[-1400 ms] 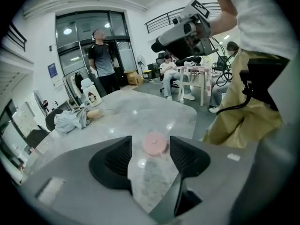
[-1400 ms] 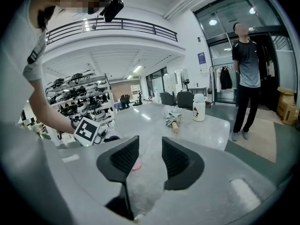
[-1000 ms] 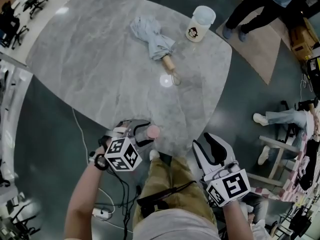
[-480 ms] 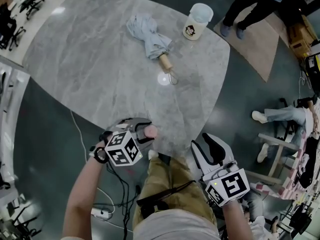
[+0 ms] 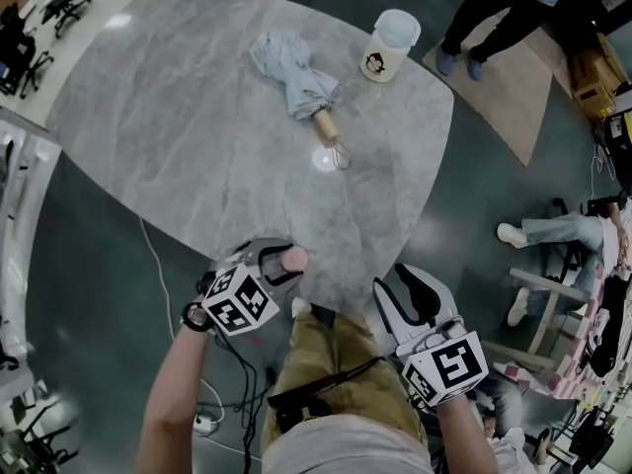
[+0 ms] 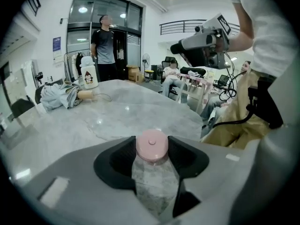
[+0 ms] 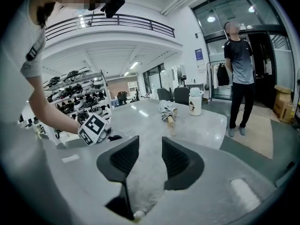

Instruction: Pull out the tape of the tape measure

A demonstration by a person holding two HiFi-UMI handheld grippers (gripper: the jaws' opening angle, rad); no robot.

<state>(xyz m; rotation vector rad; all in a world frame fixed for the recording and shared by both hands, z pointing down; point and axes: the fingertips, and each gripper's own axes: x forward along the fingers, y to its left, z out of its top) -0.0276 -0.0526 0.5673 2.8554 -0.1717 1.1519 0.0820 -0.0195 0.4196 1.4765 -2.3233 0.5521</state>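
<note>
1. Left gripper (image 5: 284,261) (image 6: 151,154): jaws closing on the tape measure (image 5: 294,258) (image 6: 151,145), a pink round case. Pads look to be touching its two sides, and its flat pink face is towards the gripper camera.
2. Tape measure is at the near edge of the table (image 5: 197,156), right by the person's legs. No pulled-out tape can be made out.
3. Right gripper (image 5: 400,284) (image 7: 150,148): jaws apart with a clear gap and nothing between them. It is held off the near table edge, beside the person's thigh, well apart from the tape measure.
4. Umbrella (image 5: 296,75) (image 7: 167,110): folded and grey with a wooden handle, lying at the far part of the table.
5. Jar (image 5: 387,45) (image 7: 195,101): white, with a lid and a cartoon print. It stands upright near the far edge, just right of the umbrella.
6. Person (image 7: 239,64) stands on the floor beyond the table's far end.
</note>
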